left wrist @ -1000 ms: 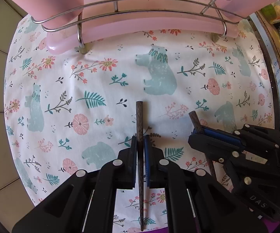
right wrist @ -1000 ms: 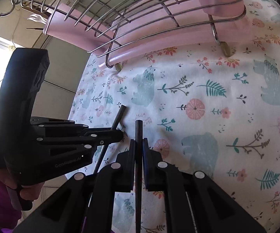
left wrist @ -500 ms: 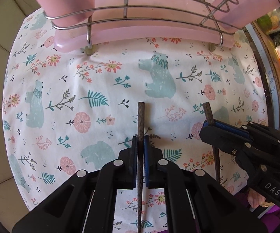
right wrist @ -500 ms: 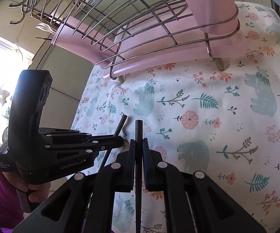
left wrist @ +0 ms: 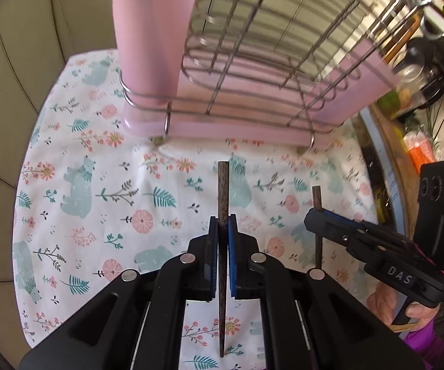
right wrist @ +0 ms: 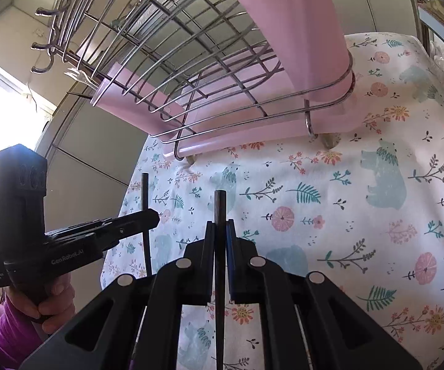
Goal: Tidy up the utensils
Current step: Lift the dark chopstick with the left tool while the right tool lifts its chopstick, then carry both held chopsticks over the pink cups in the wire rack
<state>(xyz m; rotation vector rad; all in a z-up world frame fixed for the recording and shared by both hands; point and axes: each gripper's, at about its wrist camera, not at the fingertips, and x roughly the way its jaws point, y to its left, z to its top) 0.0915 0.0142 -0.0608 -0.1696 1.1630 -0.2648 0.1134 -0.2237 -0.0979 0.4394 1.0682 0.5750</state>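
My left gripper point(left wrist: 221, 225) is shut on a dark wooden chopstick point(left wrist: 222, 191) that stands upright between its pads, thick end up, above the patterned cloth. My right gripper point(right wrist: 221, 228) is shut on a second dark chopstick point(right wrist: 220, 206), also upright. Each gripper shows in the other's view: the right gripper point(left wrist: 317, 215) with its chopstick point(left wrist: 316, 195) at the right, the left gripper point(right wrist: 148, 217) with its chopstick point(right wrist: 144, 191) at the left. A wire dish rack point(left wrist: 252, 61) on a pink tray stands beyond them, with a tall pink utensil holder point(left wrist: 151, 37) at its left end.
A white cloth with bears and flowers point(left wrist: 104, 203) covers the counter. Tiled wall point(left wrist: 21, 46) lies to the left. Bottles and packets point(left wrist: 413, 71) crowd the far right edge. Hooks and a fork point(right wrist: 80, 75) hang at the rack's far end. A hand in a purple sleeve point(right wrist: 37, 308) holds the left gripper.
Both grippers have risen with their chopsticks and tilted up toward the rack. The pink utensil holder and more of the rack have come into the left wrist view.
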